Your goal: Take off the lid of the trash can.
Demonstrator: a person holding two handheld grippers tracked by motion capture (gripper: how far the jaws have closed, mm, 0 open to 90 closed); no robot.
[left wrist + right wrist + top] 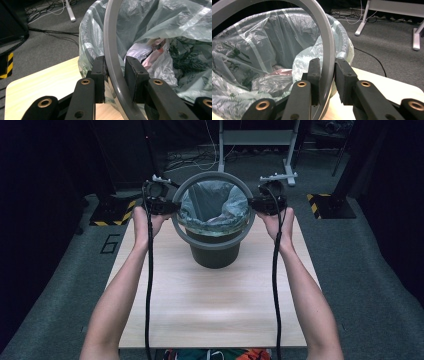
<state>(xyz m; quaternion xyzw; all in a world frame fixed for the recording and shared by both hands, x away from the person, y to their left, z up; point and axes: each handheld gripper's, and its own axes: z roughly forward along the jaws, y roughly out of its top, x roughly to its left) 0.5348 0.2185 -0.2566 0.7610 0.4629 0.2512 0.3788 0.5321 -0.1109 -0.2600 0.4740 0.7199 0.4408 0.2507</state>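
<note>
A dark grey bin (215,255) stands at the far middle of the wooden table (210,310), lined with a translucent greenish bag (215,207) that holds crumpled waste (150,57). A grey plastic ring (212,175) is held tilted above the bin's rim, with the bag's edge draped over the rim below it. My left gripper (173,208) is shut on the ring's left side (110,37), which runs between its pads (115,76). My right gripper (251,203) is shut on the ring's right side (325,37), clamped between its pads (327,75).
Bare tabletop stretches from the bin to the near edge. On the carpet beyond the table are a white stand frame (255,140), loose cables (195,162), and yellow-black striped blocks at left (112,212) and right (325,205).
</note>
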